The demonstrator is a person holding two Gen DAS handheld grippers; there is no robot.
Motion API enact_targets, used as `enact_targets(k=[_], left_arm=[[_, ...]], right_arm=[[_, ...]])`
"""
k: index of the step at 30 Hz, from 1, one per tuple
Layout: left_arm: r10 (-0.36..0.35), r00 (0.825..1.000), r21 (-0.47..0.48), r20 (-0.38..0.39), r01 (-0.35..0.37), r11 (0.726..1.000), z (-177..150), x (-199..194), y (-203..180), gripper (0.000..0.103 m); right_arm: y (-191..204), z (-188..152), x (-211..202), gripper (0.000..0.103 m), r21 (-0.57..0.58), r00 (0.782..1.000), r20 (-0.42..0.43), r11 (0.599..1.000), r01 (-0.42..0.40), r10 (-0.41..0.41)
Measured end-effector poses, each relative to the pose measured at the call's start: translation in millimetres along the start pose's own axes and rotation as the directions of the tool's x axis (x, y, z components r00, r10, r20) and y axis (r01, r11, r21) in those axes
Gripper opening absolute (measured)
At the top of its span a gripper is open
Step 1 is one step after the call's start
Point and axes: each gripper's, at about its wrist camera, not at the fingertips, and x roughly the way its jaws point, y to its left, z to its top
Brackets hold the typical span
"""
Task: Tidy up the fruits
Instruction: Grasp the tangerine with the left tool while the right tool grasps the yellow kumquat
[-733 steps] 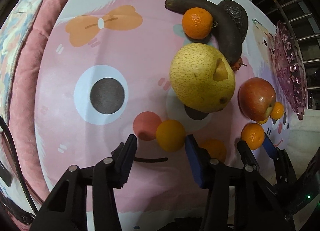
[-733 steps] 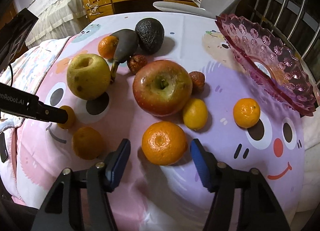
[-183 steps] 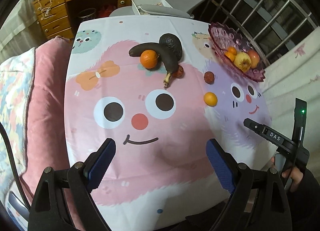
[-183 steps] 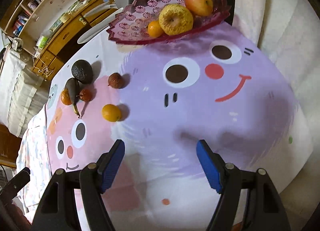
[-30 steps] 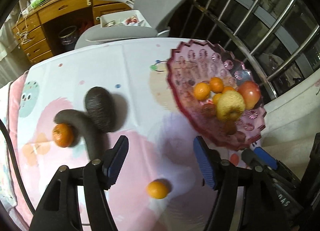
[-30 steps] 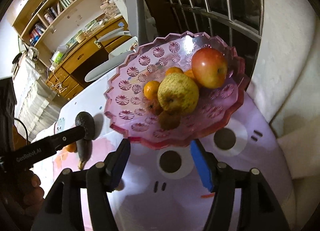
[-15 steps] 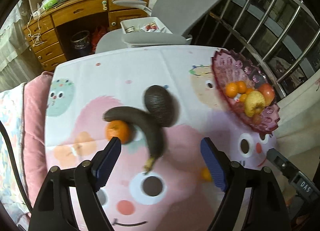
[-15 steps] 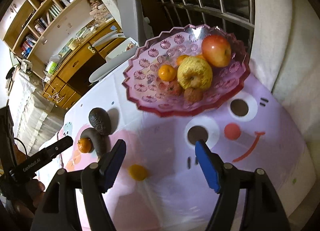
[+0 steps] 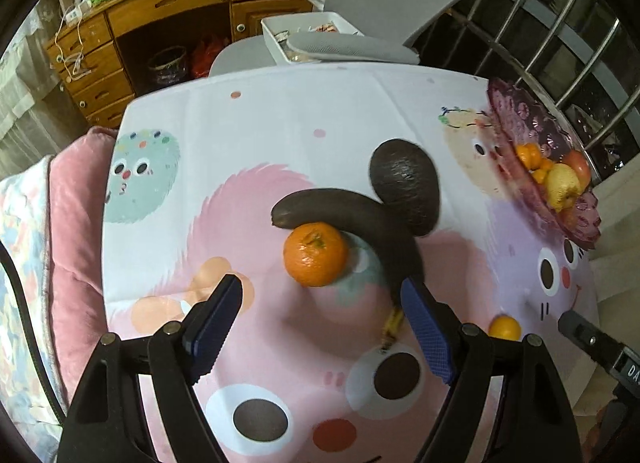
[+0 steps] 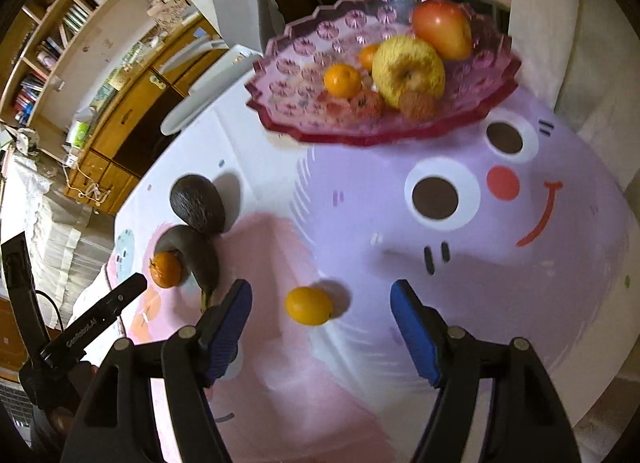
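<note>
Both grippers hung wide open and empty, each lined up on one loose fruit. The left gripper faced the tangerine, which touched the dark banana curled round it, the avocado just behind. The right gripper framed the small orange, alone on the surface. The pink dish, well apart, already held an apple, a pear and small oranges, probably why these four were next.

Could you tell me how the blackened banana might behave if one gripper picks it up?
The blackened, overripe-looking banana is probably soft and may bruise or split under firm fingers. Its long curve could sag or swing if gripped near one end. Lifting it may nudge the round orange mandarin touching it, which could roll.
</note>
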Motion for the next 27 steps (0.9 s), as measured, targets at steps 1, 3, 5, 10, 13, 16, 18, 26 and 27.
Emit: enact_targets(k=[1,3,5,10,13,16,18,26,27], left_arm=[[0.000,1.000,-0.004,-0.001,0.000,1.000,-1,3,1,0.081],[-0.007,1.000,-0.011,-0.007,0.007,1.000,0,12,4,0.081],[-0.009,1.000,-0.017,-0.012,0.009,1.000,1,20,6,0.081],[-0.018,0.999,-0.042,-0.028,0.017,0.999,2,39,15,0.080],[-0.037,0.999,-0.063,-0.037,0.035,0.997,3,49,20,0.079],[-0.053,0.998,-0.074,-0.033,0.051,0.996,4,53,23,0.074],[-0.061,0.998,-0.079,-0.030,0.058,0.995,4,57,22,0.070],[-0.109,0.994,-0.069,-0.012,0.108,0.992,7,58,16,0.044],[-0.102,0.995,-0.063,-0.011,0.101,0.993,7,57,14,0.044]], right_arm=[[2,-2,5,0.072,0.004,1.000,-0.013,1.000,0.006,-0.006],[6,-5,14,0.072,0.012,0.999,-0.041,1.000,0.023,-0.023],[9,-6,22,0.072,0.011,0.998,-0.061,0.999,0.032,-0.031],[17,-7,40,0.072,-0.018,0.992,-0.099,0.997,0.079,-0.080],[19,-8,48,0.068,-0.021,0.987,-0.119,0.994,0.110,-0.112],[22,-9,54,0.061,-0.021,0.985,-0.137,0.994,0.106,-0.108],[24,-9,58,0.056,-0.029,0.983,-0.148,0.994,0.105,-0.108],[28,-10,62,0.042,-0.037,0.978,-0.162,0.991,0.126,-0.130],[27,-11,62,0.039,-0.032,0.979,-0.159,0.991,0.127,-0.130]])
